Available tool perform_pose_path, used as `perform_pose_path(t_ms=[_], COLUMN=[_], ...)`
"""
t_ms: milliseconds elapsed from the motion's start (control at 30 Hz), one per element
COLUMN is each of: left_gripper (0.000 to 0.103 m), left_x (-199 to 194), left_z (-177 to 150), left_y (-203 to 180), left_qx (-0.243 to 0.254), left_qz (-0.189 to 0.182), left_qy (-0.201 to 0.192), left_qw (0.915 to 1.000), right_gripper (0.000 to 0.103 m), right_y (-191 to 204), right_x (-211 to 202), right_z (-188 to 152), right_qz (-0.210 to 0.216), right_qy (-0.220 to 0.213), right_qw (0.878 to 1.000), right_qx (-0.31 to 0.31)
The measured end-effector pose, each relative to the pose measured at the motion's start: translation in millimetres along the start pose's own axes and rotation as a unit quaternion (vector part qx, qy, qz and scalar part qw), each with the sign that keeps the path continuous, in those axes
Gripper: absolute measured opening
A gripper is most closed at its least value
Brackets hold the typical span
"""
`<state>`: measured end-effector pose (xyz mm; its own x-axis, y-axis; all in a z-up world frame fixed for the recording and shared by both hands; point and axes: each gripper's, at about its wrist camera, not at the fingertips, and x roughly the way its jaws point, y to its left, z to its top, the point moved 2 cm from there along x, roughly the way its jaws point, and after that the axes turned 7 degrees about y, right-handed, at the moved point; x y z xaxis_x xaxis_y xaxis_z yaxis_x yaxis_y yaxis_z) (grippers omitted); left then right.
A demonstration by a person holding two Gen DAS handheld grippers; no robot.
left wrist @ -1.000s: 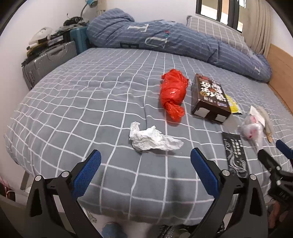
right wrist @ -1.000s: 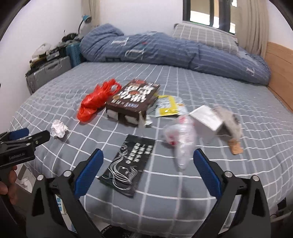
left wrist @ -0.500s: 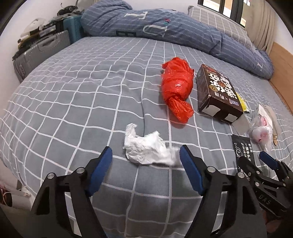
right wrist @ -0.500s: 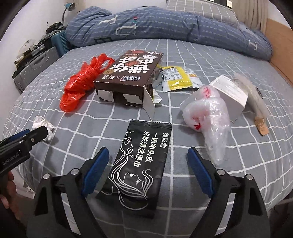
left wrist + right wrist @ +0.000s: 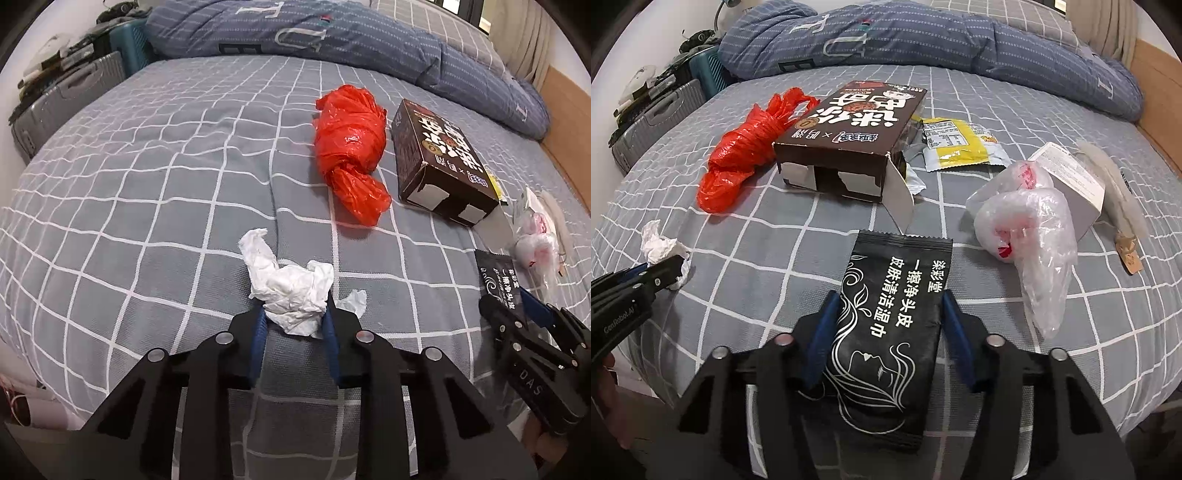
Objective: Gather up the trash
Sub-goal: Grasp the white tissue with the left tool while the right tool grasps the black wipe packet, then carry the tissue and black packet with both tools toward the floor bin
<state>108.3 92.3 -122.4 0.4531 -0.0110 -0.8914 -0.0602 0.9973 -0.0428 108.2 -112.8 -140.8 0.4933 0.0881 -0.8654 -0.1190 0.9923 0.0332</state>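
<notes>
Both grippers are down on the grey checked bed cover (image 5: 155, 177), near its front edge.

Left gripper (image 5: 294, 321): jaws have just been closing and now pinch the crumpled white tissue (image 5: 290, 291) between the blue pads; most of the wad bulges out ahead of the fingertips. The right wrist view confirms this from the side, at far left.

Right gripper (image 5: 888, 321): jaws have just been closing, now narrowed onto the two long edges of the black wet-wipe packet (image 5: 890, 314), which lies flat on the cover. From the left wrist view only the packet's far end is seen, beside that gripper's tips.

Seen only from the right wrist: yellow sachet (image 5: 955, 142), white carton (image 5: 1071, 181) and the open end flap of the brown box (image 5: 849, 129). The clear plastic bag (image 5: 1030, 236) is sharp here, but a small blur in the left view.

Seen in both: red plastic bag (image 5: 349, 140), left of the box.
</notes>
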Motion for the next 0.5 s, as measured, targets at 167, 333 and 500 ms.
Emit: perform_pose_path(t_ms=[167, 333, 500], left_gripper=[0.023, 0.023, 0.021], left_x=[-2.0, -3.2, -3.9], left_z=[0.9, 0.6, 0.1], left_y=[-0.9, -2.5, -2.3], left_qx=[-0.002, 0.0, -0.001], left_qz=[0.001, 0.004, 0.002], left_qy=[-0.002, -0.002, -0.001], left_qw=[1.0, 1.0, 1.0], right_gripper=[0.037, 0.021, 0.013], right_y=[3.1, 3.7, 3.1], right_x=[-4.7, -2.5, -1.8], right_z=[1.2, 0.9, -0.4], right_qz=[0.004, 0.014, 0.019], right_qy=[-0.007, 0.002, 0.003], right_qw=[1.0, 1.0, 1.0], right_qx=[-0.011, -0.012, -0.011])
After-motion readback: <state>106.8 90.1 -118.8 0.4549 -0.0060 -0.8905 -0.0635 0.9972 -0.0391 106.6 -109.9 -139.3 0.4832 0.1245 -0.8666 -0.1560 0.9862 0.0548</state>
